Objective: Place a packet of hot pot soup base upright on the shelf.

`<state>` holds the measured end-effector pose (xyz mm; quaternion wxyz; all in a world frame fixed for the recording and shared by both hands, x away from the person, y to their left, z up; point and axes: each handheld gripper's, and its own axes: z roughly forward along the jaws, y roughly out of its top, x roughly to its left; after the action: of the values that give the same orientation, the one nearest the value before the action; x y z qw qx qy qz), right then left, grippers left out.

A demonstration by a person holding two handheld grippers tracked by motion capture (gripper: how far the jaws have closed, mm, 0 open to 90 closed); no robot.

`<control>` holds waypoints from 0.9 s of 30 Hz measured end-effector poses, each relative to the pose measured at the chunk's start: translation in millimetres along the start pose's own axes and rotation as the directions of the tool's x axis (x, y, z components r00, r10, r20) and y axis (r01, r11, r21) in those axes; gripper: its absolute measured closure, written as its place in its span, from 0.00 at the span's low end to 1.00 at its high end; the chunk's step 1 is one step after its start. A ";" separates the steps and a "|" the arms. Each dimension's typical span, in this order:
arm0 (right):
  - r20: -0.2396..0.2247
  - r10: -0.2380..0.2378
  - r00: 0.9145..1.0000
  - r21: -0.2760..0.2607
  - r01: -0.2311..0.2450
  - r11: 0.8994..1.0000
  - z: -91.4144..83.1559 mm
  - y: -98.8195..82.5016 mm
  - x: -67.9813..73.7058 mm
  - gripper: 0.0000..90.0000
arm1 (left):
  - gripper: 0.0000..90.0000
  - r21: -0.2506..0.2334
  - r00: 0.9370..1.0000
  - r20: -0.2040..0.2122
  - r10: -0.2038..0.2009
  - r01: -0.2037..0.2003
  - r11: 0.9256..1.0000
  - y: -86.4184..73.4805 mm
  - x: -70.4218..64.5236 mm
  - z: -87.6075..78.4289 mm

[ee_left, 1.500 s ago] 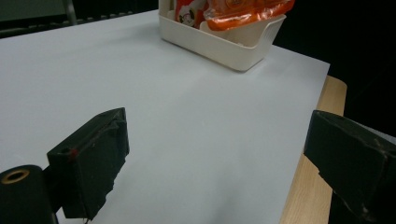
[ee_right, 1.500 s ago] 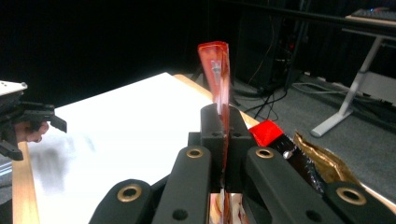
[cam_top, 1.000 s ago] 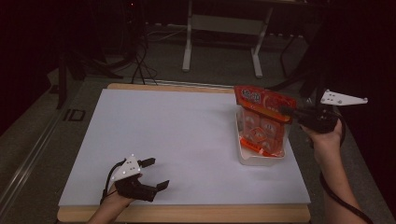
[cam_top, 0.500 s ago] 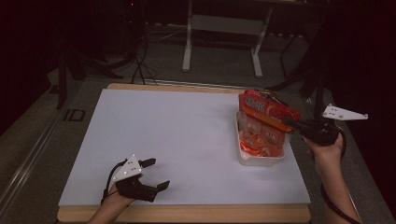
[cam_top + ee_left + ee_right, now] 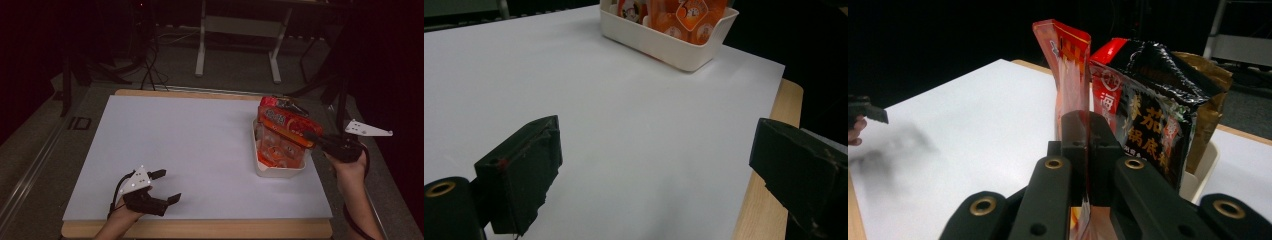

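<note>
Tongs in my right hand (image 5: 315, 139) are pinched tight on the red snack bag (image 5: 1068, 70), held upright over the white bin (image 5: 272, 170) at the right side of the surface (image 5: 190, 145), just beside a black bag (image 5: 1153, 115) in the bin. Left tongs (image 5: 162, 187) sit wide open w/ nothing in them, near the front edge.

The sheet (image 5: 200, 150) covering the table (image 5: 200, 229) is plain white; the table shows pale wood at its edges. The bin (image 5: 277, 171) at the right edge is off-white. The packet (image 5: 1070, 75) is red and orange with a yellow stripe near its top. The pouch (image 5: 1148, 105) is black with a red corner and red and yellow lettering. Both grippers (image 5: 150, 192) (image 5: 320, 141) are black, with white and grey plates.
</note>
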<state>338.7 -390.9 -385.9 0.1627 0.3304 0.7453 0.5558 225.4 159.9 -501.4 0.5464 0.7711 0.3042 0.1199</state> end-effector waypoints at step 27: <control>-0.060 -0.060 0.996 -0.143 0.051 0.988 -9.2 43.5 49.0 0.67 | 0.08 -0.012 1.000 0.001 -0.010 0.010 1.000 -0.4 0.9 -0.8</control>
<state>310.9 -357.4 -336.0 0.1774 0.2792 0.7179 0.6125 225.5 161.1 -501.6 0.5518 0.7663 0.3070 0.1185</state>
